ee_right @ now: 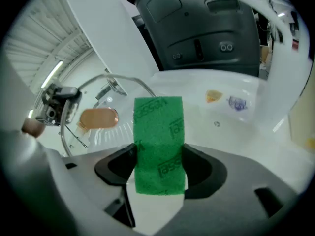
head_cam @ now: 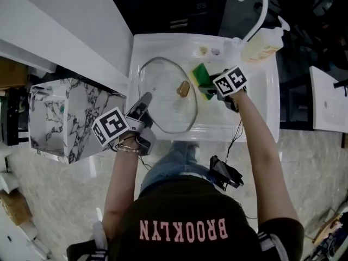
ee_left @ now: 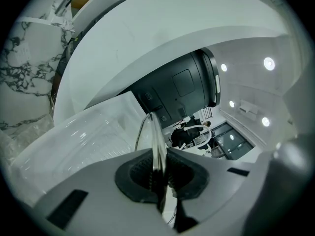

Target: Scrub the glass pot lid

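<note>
White sink [head_cam: 261, 107] holds the glass lid [head_cam: 163, 105] above pale marbled floor [head_cam: 65, 200].

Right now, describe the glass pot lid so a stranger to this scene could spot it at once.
Find the white sink under the curved tap; its left half holds the glass pot lid, clamped at its near rim by the left gripper. It is the only see-through disc, metal-rimmed with a brown knob, unlike the green sponge in the right gripper.
</note>
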Demonstrator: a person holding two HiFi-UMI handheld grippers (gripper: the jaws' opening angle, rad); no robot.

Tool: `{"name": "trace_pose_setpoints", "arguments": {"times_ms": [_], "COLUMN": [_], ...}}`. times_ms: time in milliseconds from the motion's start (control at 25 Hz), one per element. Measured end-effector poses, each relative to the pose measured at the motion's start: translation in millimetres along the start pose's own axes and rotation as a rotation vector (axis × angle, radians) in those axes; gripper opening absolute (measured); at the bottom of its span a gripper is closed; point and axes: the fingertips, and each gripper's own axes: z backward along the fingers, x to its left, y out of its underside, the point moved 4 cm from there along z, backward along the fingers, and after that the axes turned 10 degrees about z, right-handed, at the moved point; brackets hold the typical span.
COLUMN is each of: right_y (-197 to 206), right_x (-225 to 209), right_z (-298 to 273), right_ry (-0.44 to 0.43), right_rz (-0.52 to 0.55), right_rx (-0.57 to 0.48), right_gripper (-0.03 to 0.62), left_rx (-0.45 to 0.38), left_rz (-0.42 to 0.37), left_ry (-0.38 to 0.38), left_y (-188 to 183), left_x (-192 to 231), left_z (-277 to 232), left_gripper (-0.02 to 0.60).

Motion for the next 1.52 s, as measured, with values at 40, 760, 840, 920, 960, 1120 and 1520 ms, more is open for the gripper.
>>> {"name": "trace_pose_setpoints", "arguments": {"times_ms": [40, 760, 840, 920, 960, 1120, 1520], "right_y": [-11.4, -132.4, -132.3, -133.2, -133.9, -135.2, -144.5], "right_x": [5.8, 167.5, 171.7, 175.1, 176.7, 176.6, 151.3], "right_z": [13.7, 70.6, 55.7, 44.4, 40.2, 30.4, 10.8], "right_ry": [-0.003, -0.218, -0.225, -0.233, -0.239, -0.269, -0.266], "right_rz": [0.010, 0.195, 0.226, 0.269, 0.292, 0.371, 0.468], "right_rx": [-0.036, -0.271, -0.239, -0.203, -0.188, -0.124, 0.063], "right_gripper": [0.281, 0.282, 0.282, 0.282, 0.282, 0.282, 0.281], "left_rx": [-0.001, -0.016, -0.014, -0.013, -0.013, -0.012, 0.012], "left_rz": [0.000, -0.032, -0.032, -0.029, -0.027, -0.018, -0.025], "left_ry": [0.000, -0.006, -0.008, -0.010, -0.013, -0.025, -0.023], "left_y": [-0.1, 9.7, 10.7, 11.5, 11.8, 12.3, 15.4], "left_x": [0.3, -5.4, -6.3, -7.0, -6.8, -4.4, -7.5], "left_z": [0.1, -3.9, -3.9, -3.7, -3.4, -2.2, -2.8], "left_gripper": [0.023, 0.023, 0.023, 0.023, 0.023, 0.023, 0.023]}}
